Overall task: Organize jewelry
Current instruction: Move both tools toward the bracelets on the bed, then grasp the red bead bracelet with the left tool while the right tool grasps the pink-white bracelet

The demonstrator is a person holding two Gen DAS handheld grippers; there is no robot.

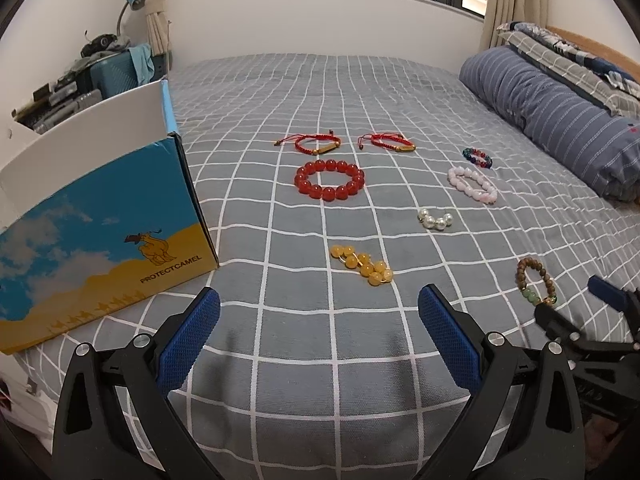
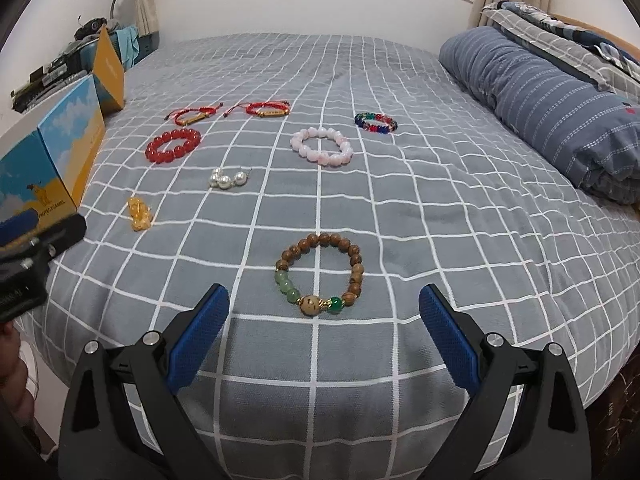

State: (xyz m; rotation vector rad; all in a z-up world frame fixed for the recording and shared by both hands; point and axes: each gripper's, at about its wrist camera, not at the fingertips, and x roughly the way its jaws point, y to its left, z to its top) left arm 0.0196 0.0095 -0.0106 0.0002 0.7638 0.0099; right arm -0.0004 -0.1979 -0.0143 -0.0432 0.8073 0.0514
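- Our left gripper [image 1: 319, 312] hangs over the near edge of the bed [image 1: 320, 80], jaws spread wide and holding nothing.
- Our right gripper [image 2: 324, 312] is just as wide open and empty, with the wood bracelet [image 2: 320, 272] lying flat just ahead, between the lines of its fingers.
- The rest of the jewelry lies loose on the cover: yellow beads [image 1: 362, 266] nearest our left, pearls [image 1: 436, 218] beyond them, the red bracelet [image 1: 329, 179], two cord bracelets [image 1: 308, 145] farther back, then the pink bracelet [image 2: 322, 146] and the multicolour one [image 2: 376, 122].
- The open box [image 1: 104, 216] stands at the left edge, probably where everything goes.
- Risk: the cover is soft, so closing on a bracelet may pinch fabric with it and drag the sheet, shifting its neighbours.
- Risk: round beads may roll out of smooth pads if we catch only one side of the loop.
- Risk: the yellow beads and pearls lie bunched, so a shallow grip may lift just part and let the strand slip.
- Risk: the box sits near the bed's edge; a knock from our left could tip it.
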